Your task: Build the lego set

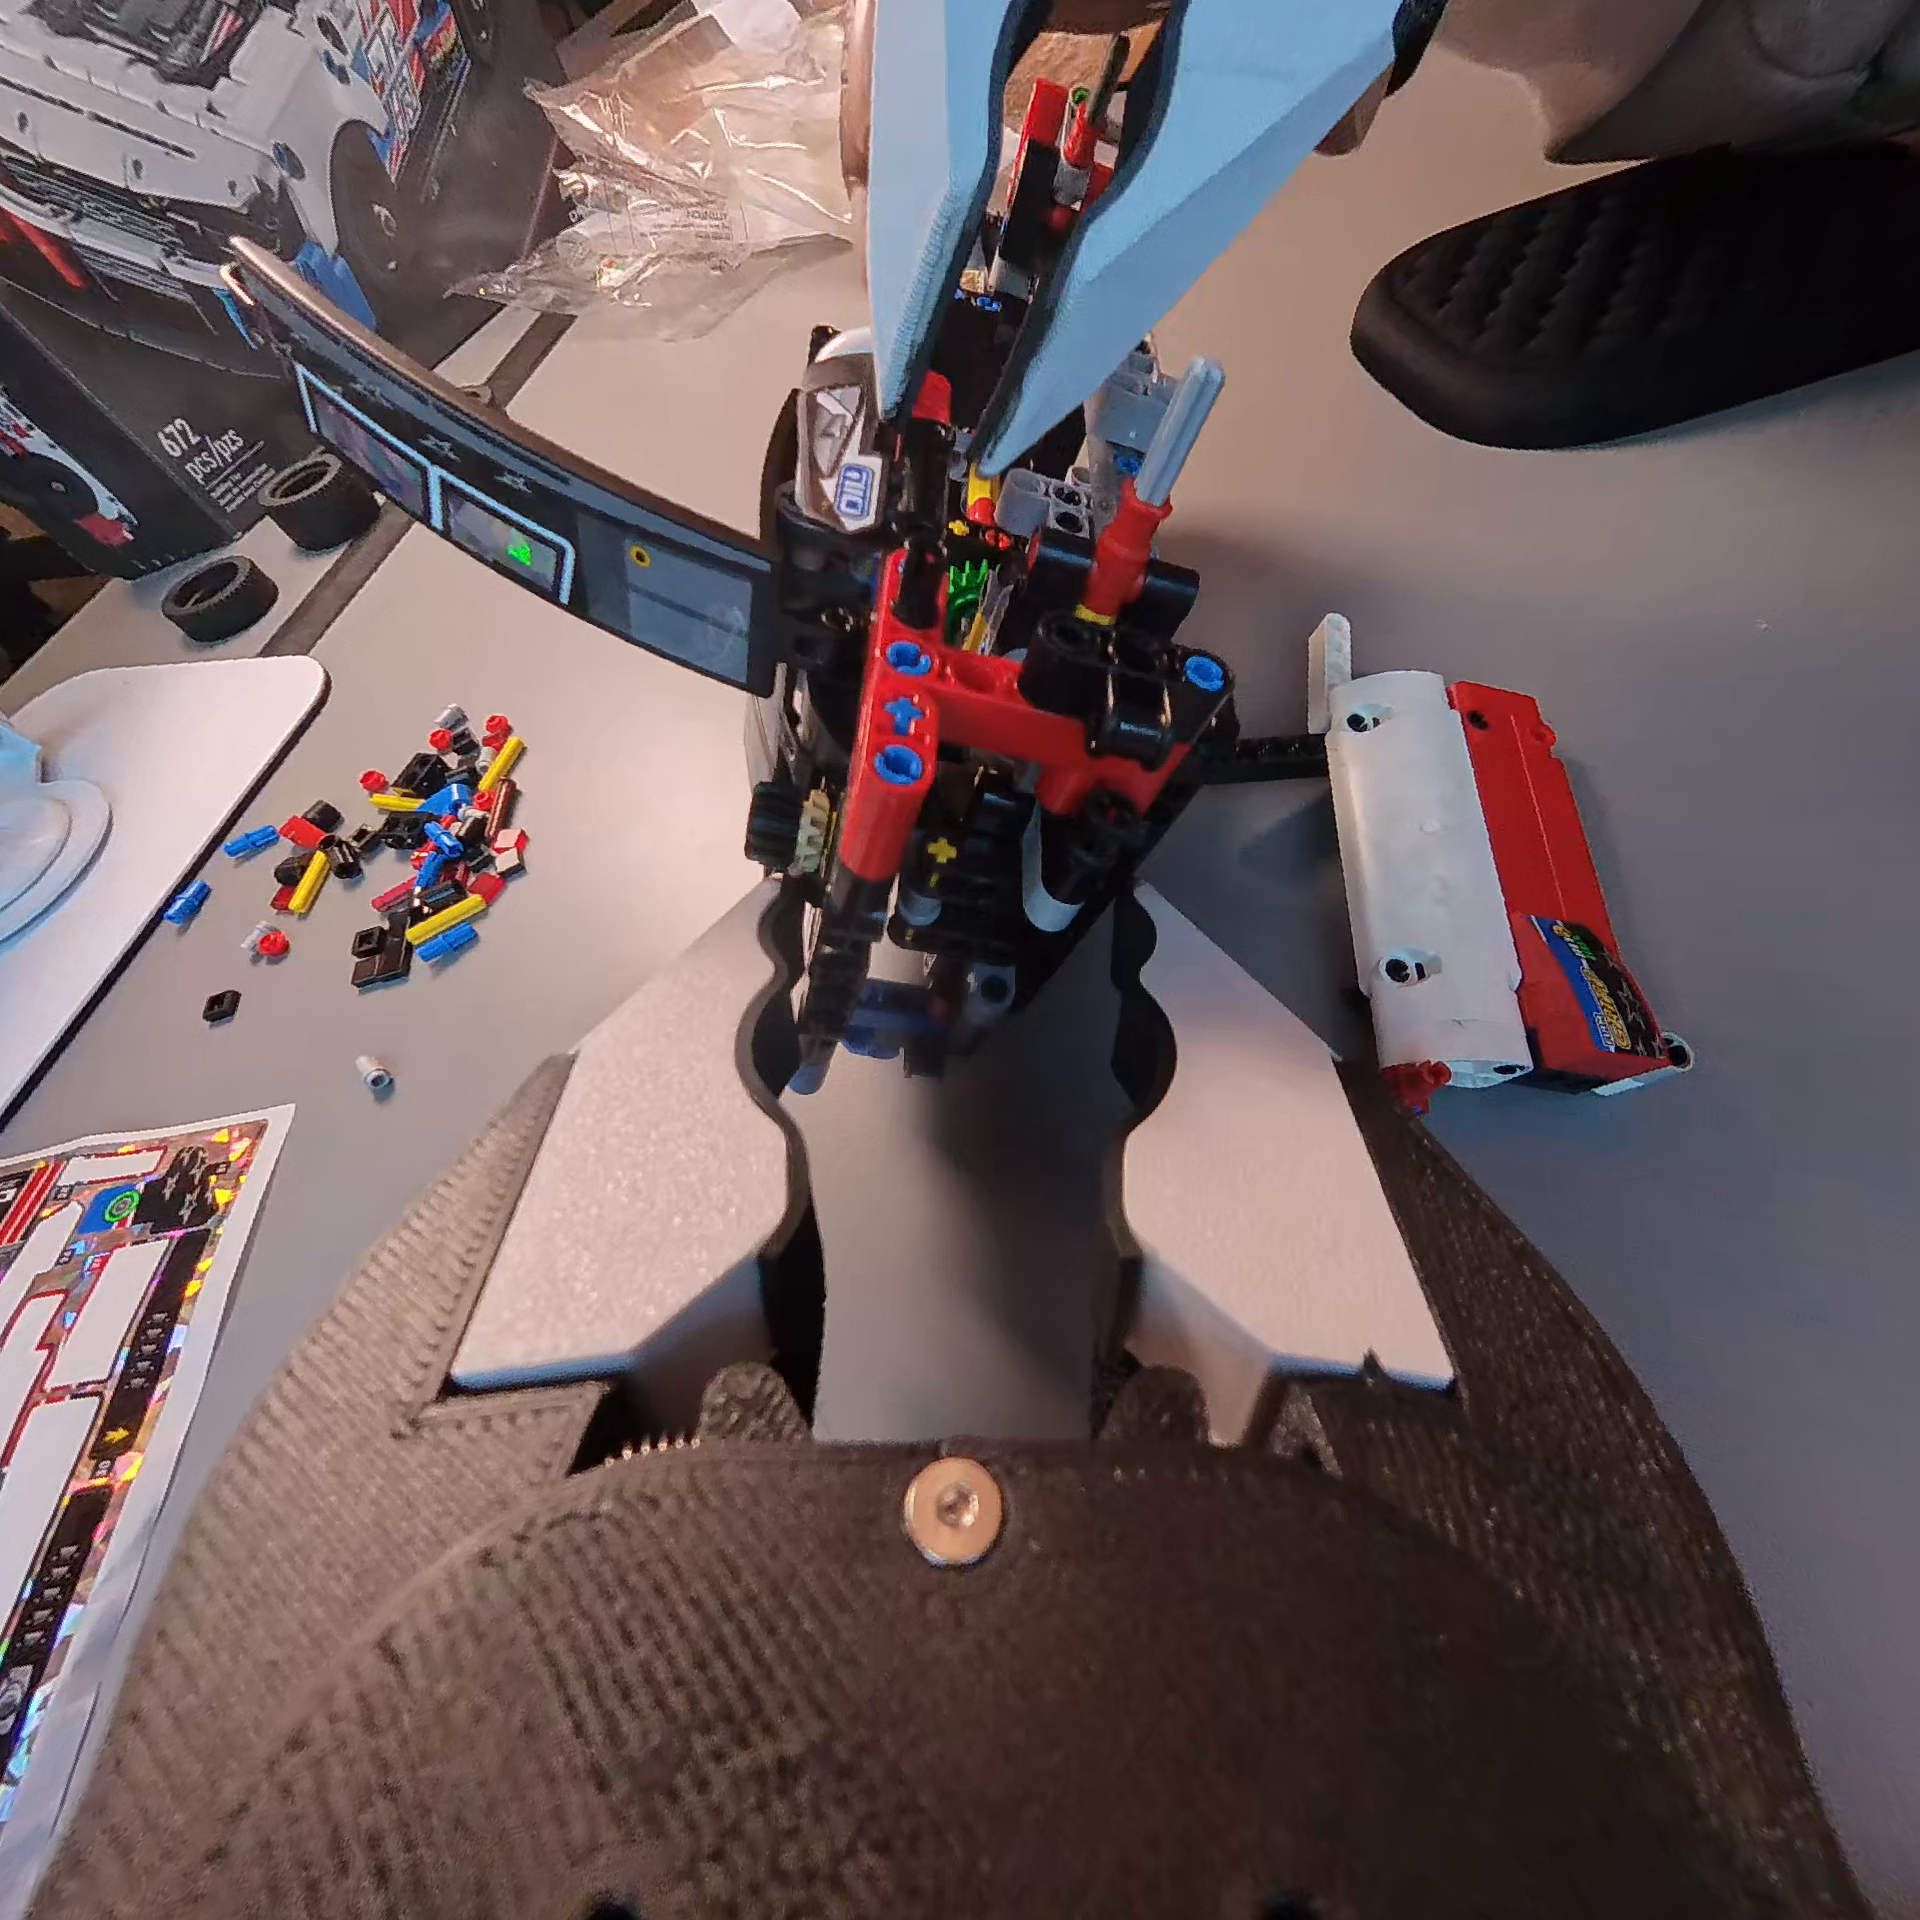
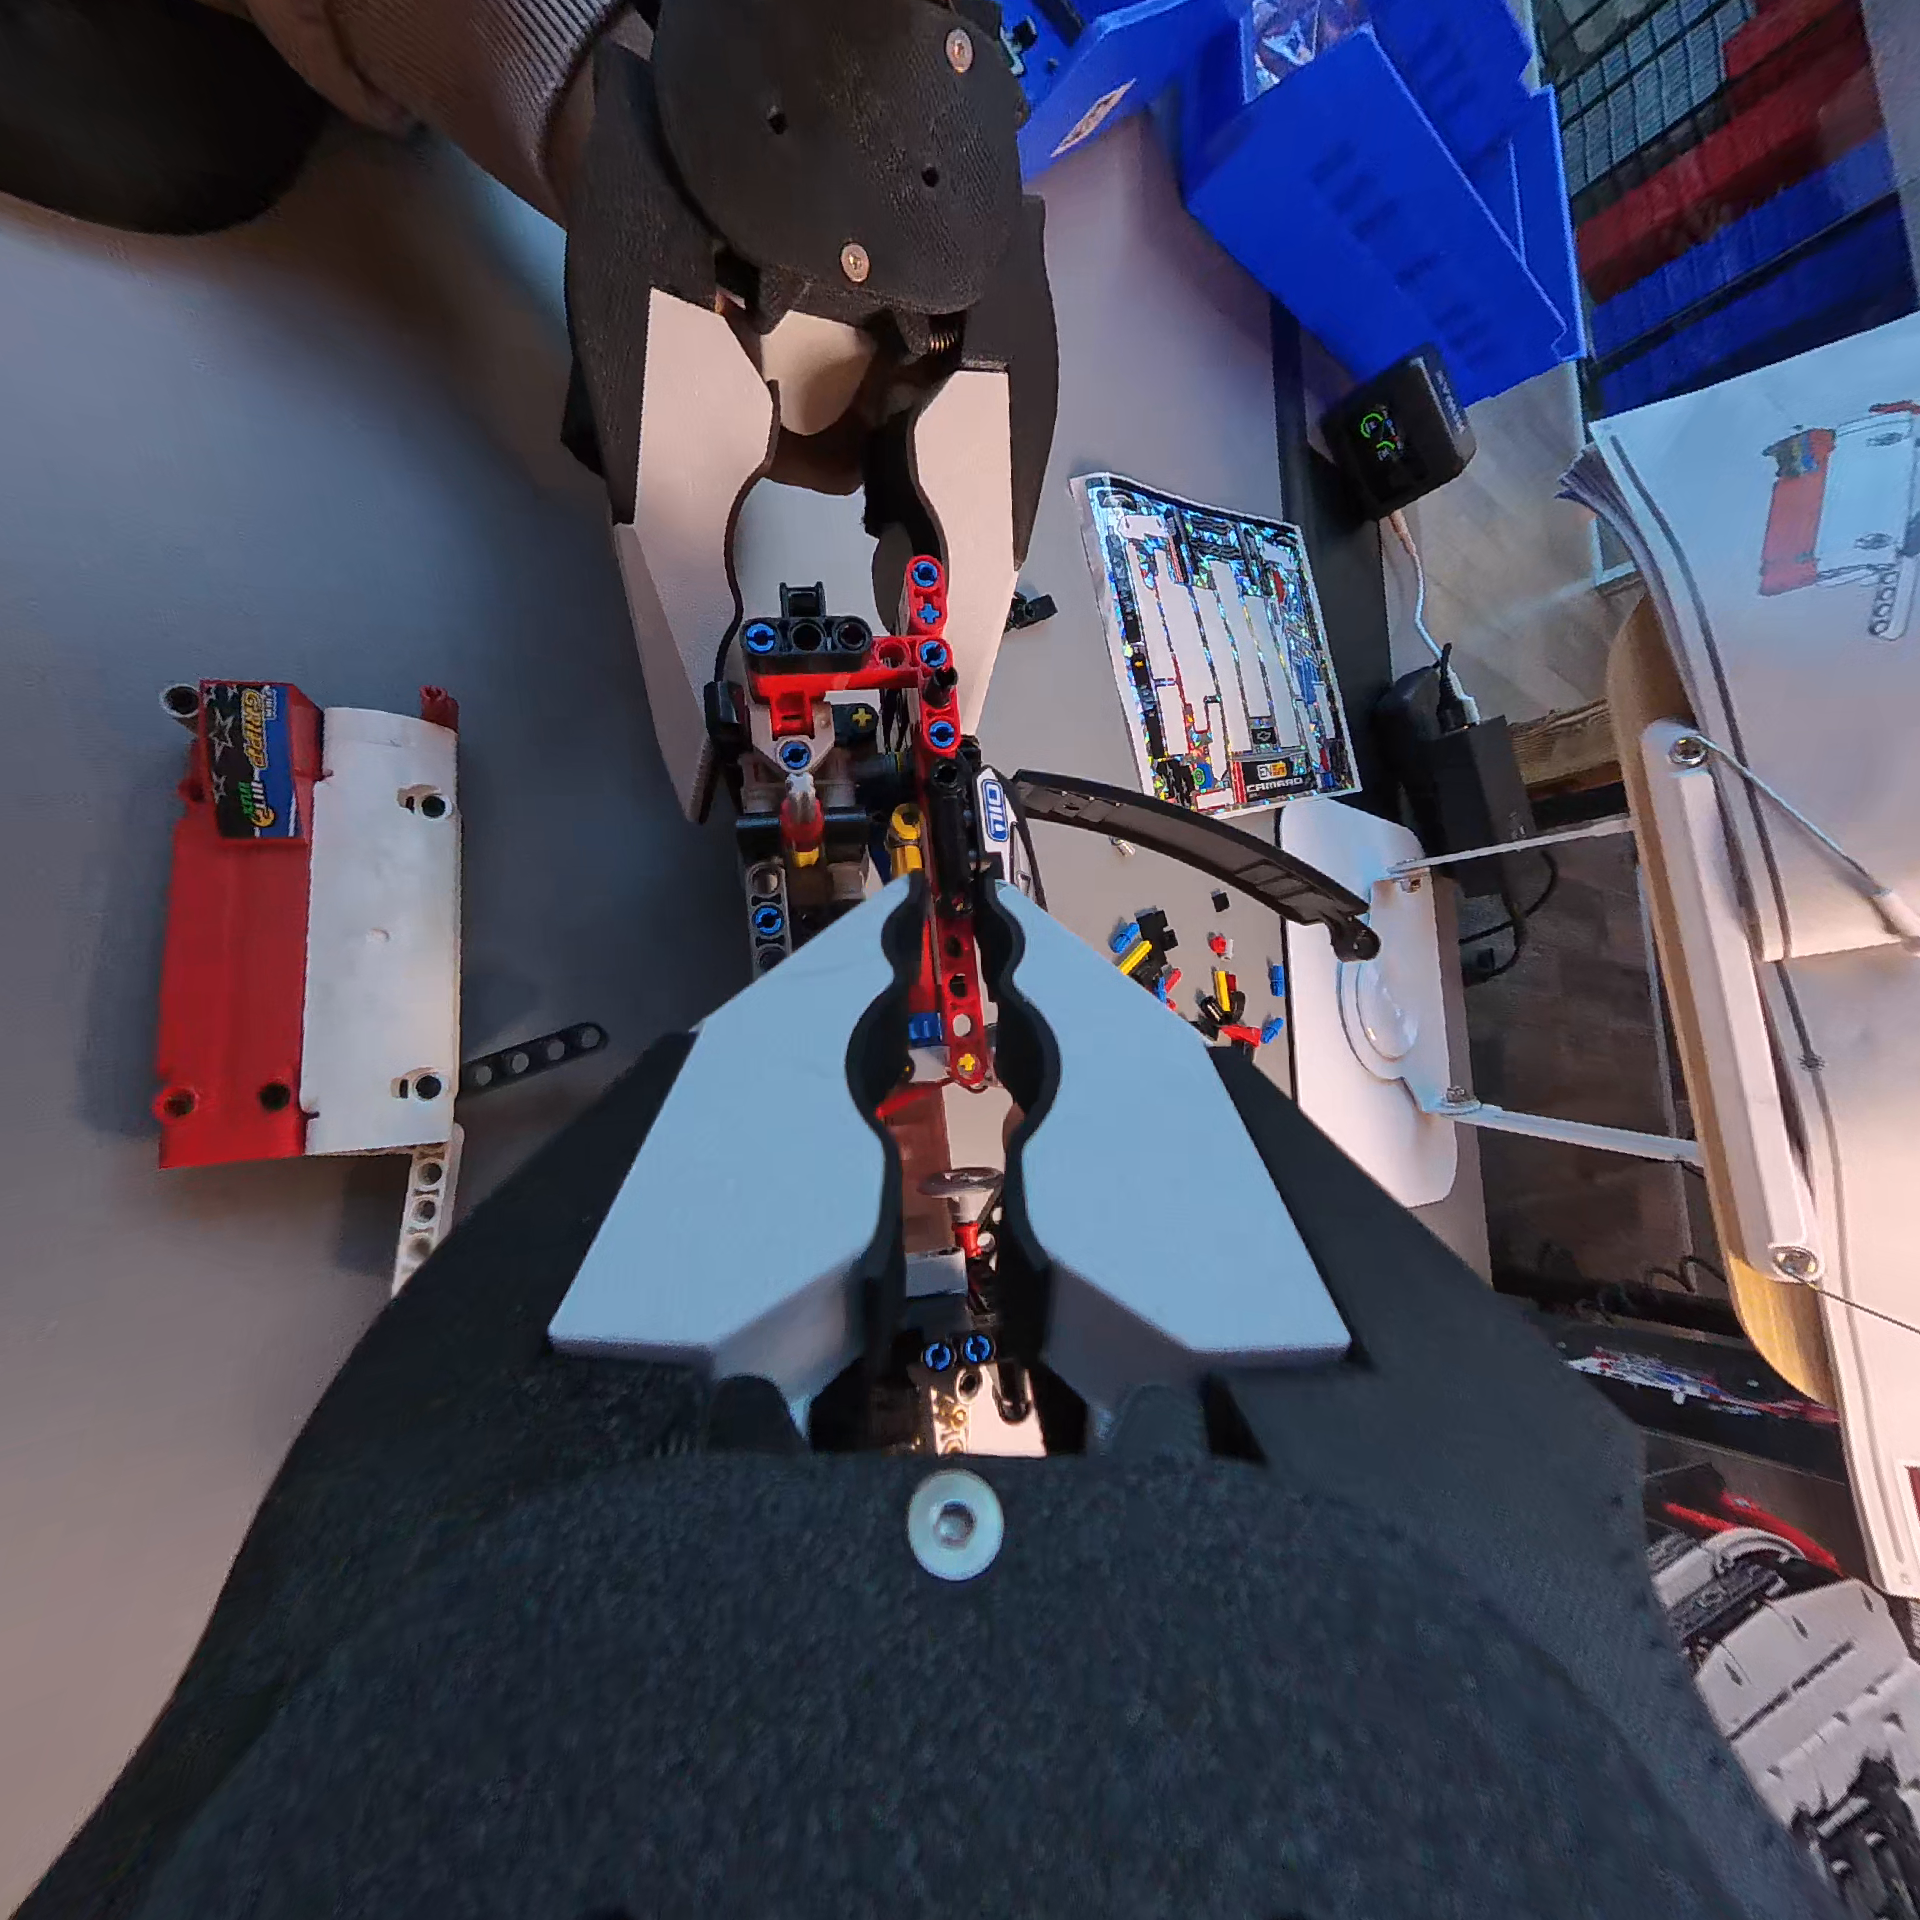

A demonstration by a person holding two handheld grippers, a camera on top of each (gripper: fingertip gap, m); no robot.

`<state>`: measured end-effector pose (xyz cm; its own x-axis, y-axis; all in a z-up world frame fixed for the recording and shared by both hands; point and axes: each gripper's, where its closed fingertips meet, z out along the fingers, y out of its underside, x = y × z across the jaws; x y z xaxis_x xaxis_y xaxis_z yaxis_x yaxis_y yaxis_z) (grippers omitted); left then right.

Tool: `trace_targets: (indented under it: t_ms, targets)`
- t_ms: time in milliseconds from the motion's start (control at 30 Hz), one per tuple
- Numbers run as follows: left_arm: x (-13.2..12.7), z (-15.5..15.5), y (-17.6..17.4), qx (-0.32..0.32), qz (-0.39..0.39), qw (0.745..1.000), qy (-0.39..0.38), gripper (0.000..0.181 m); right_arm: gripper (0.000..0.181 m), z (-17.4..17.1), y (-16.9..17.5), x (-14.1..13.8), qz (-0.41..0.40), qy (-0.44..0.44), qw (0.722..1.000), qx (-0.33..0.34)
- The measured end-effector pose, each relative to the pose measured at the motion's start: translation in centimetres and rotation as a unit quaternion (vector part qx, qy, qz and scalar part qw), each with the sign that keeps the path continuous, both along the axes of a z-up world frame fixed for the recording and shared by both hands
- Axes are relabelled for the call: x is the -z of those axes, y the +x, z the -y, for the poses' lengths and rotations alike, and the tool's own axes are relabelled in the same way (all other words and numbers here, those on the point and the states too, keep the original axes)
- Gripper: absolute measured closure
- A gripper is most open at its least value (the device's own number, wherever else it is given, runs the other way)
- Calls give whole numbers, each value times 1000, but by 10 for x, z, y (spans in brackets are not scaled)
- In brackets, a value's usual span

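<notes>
A partly built red and black Lego chassis (image 1: 997,717) stands on end on the grey table, held from both ends. My left gripper (image 1: 951,909) is shut on its lower end. My right gripper (image 2: 951,894) is shut on a red beam (image 2: 961,997) at the chassis's other end (image 2: 831,727). Each gripper shows in the other's view: the right gripper (image 1: 945,436) comes in from the top, and the left gripper (image 2: 852,707) is opposite. A black curved stickered panel (image 1: 520,509) sticks out from the chassis side and also shows in the right wrist view (image 2: 1195,842).
A red and white panel assembly (image 1: 1455,883) (image 2: 312,914) lies beside the chassis. Loose small pieces (image 1: 426,831) (image 2: 1195,966), a sticker sheet (image 1: 94,1299) (image 2: 1216,644), two tyres (image 1: 218,597), the set's box (image 1: 156,260), plastic bags (image 1: 686,177), a white stand base (image 2: 1361,997) and blue bins (image 2: 1351,187) surround it.
</notes>
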<state>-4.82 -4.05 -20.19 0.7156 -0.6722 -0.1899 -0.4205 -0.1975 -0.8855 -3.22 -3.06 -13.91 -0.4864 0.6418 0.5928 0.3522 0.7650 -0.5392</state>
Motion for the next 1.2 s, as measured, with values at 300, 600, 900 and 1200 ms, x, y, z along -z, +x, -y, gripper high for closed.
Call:
trace_targets:
  t_ms: [300, 600, 900, 1200]
  targets:
    - [1, 0, 0, -3, -3, 1000, -11, 124, 179, -1, 1, 0, -9, -1, 1000, 5]
    - [2, 0, 1, -1, -8, 1000, -12, 123, 179, 1, 3, 1, -8, -7, 1000, 1]
    - [1, 1, 0, 4, 0, 1000, -6, 124, 162, -12, 15, -19, -42, -51, 998, 21]
    - [1, 1, 0, 8, 3, 1000, -1, 124, 148, -46, 54, -32, -83, -132, 988, 24]
